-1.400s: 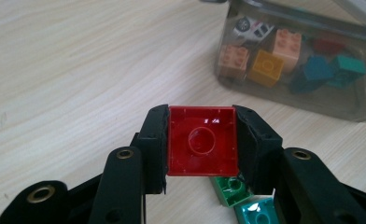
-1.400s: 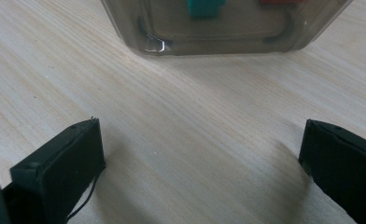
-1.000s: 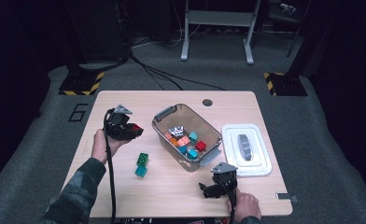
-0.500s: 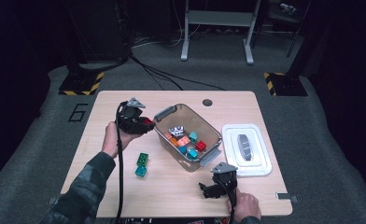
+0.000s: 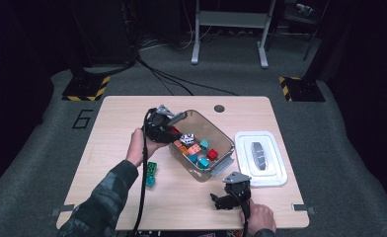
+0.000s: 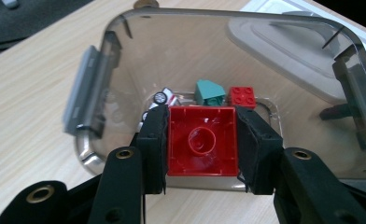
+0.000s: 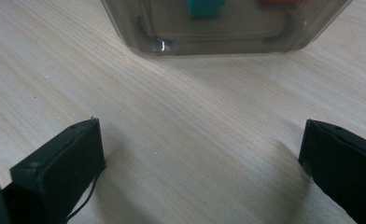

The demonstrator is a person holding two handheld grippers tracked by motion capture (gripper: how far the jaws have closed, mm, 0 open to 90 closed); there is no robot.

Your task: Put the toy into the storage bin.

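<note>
A red building brick (image 6: 202, 140) hangs clamped between two black jaws, its hollow underside with a round central tube facing outward. It sits over the near-left rim of a clear smoky plastic bin (image 5: 224, 142), which rests open near the desk's middle and holds small coloured bricks.
</note>
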